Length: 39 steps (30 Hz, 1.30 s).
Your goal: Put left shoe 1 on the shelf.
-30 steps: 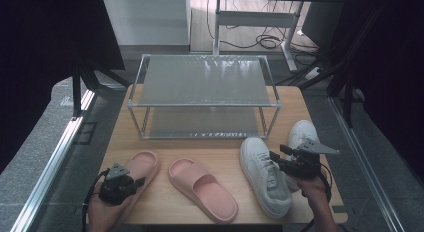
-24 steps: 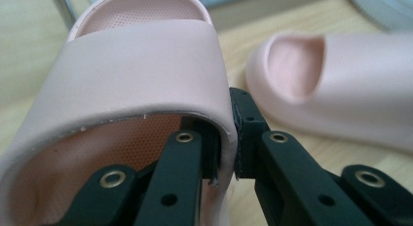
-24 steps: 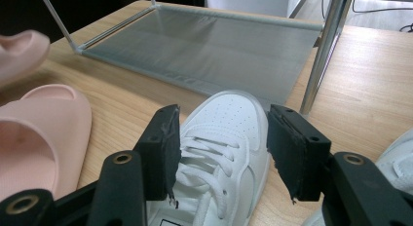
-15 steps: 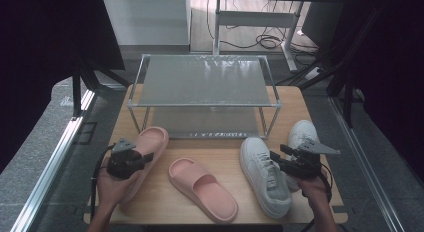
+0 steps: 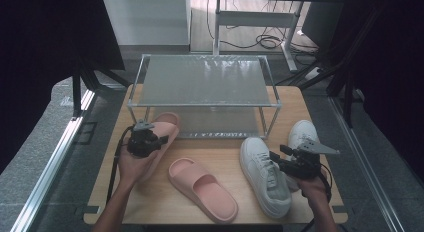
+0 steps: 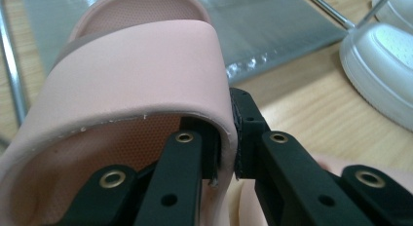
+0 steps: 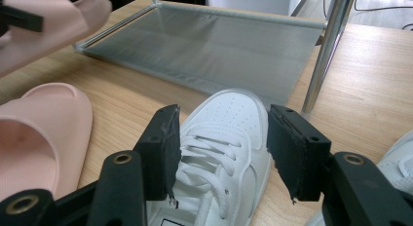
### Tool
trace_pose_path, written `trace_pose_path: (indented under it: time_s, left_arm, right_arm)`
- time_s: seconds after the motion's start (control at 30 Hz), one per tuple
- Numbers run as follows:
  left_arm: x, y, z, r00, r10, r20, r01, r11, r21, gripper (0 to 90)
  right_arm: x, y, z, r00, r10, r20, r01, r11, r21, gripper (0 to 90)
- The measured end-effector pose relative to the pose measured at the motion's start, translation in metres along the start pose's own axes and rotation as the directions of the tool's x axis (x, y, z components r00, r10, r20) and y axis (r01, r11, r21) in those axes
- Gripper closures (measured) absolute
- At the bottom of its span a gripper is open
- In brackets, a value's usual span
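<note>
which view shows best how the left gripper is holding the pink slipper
The left gripper view: its jaws pinch the strap edge of the held pink slipper. The high view shows the left gripper with that slipper's toe near the rack's lower shelf. The right gripper view catches its toe at the top left.

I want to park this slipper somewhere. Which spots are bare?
The rack's top shelf and lower shelf are bare. The table front is free left of the lying slipper. It is crowded by the sneakers.
</note>
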<state>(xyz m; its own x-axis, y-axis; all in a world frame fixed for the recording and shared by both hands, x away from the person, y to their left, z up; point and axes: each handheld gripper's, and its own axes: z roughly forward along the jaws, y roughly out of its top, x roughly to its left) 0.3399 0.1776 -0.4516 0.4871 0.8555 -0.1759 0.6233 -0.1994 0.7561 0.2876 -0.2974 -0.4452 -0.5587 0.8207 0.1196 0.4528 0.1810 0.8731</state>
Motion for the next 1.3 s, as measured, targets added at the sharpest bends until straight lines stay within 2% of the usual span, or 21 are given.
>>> trace_pose_path:
  time_s: [0.27,0.63,1.0,1.3]
  left_arm:
    - [-0.003,0.015,0.033,1.0,0.003,-0.002,-0.003,0.9999,0.011,83.5]
    - [-0.005,0.028,0.061,0.9995,0.021,-0.023,-0.021,0.9997,0.012,83.5]
    - [-0.008,0.034,0.081,0.9983,0.046,-0.037,-0.045,0.9989,0.012,83.3]
    - [-0.011,0.031,0.085,0.9976,0.05,-0.047,-0.05,0.9987,0.003,81.1]
  right_arm:
    - [-0.001,-0.001,0.0,1.0,0.002,0.0,-0.002,1.0,0.001,47.0]
    - [-0.003,-0.001,-0.001,1.0,0.006,0.005,-0.006,1.0,0.001,47.0]
    - [-0.003,-0.002,-0.001,0.9999,0.009,0.007,-0.009,1.0,0.002,47.0]
    - [-0.003,-0.002,-0.001,0.9999,0.009,0.009,-0.009,1.0,0.003,47.0]
